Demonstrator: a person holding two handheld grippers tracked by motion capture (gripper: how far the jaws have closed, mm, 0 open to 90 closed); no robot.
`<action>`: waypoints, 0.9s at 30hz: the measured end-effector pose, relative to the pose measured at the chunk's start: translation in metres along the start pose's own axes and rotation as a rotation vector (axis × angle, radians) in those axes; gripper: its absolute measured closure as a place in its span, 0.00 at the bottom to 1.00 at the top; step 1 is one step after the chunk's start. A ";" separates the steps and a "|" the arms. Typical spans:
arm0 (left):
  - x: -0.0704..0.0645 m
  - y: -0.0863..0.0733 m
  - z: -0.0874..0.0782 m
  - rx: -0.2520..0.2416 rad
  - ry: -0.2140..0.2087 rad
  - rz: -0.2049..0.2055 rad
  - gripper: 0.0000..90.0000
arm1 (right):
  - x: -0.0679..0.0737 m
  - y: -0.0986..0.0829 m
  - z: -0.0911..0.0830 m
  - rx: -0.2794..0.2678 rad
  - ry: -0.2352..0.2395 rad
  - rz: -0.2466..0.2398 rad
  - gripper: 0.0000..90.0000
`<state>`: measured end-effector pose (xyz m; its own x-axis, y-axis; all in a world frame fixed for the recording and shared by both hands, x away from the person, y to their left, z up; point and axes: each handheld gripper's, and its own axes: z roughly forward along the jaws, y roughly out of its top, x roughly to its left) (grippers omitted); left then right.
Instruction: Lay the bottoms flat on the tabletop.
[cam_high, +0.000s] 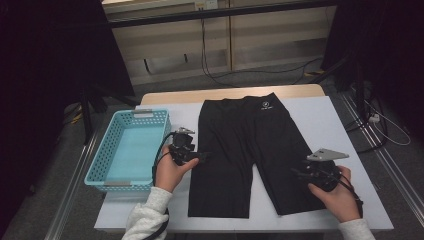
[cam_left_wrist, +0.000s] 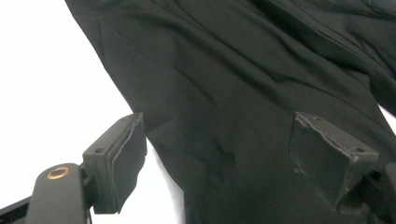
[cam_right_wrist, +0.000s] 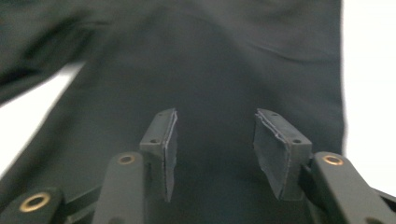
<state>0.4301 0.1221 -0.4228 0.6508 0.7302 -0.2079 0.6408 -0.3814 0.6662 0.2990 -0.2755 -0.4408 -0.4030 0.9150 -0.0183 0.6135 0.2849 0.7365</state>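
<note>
The white flat surface (cam_high: 320, 120) carried a pair of black stretch-fabric shorts (cam_high: 250, 150), spread flat with the waistband far from the fingers and both legs reaching toward them, probably so that it could be folded. A light blue plastic basket (cam_high: 127, 150) stood just outside the left gripper (cam_high: 202, 156), likely waiting for the folded piece. That gripper's fingers (cam_left_wrist: 122, 154) were wide apart across the outer leg edge, holding nothing. The right gripper (cam_high: 299, 172) hovered over the other leg, its fingers (cam_right_wrist: 164, 144) also wide and empty.
</note>
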 end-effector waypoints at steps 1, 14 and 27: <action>0.000 0.000 0.000 0.001 -0.001 -0.001 0.21 | -0.007 -0.003 -0.001 0.010 -0.028 0.016 0.53; 0.002 0.001 -0.002 -0.006 -0.007 -0.006 0.21 | -0.039 -0.023 -0.010 0.084 -0.133 0.119 0.57; 0.001 0.002 -0.001 -0.009 -0.007 -0.005 0.21 | -0.045 -0.030 -0.016 0.082 -0.045 0.189 1.00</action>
<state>0.4320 0.1228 -0.4212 0.6507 0.7280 -0.2160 0.6400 -0.3728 0.6719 0.2878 -0.3296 -0.4508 -0.2461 0.9657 0.0832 0.7292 0.1279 0.6723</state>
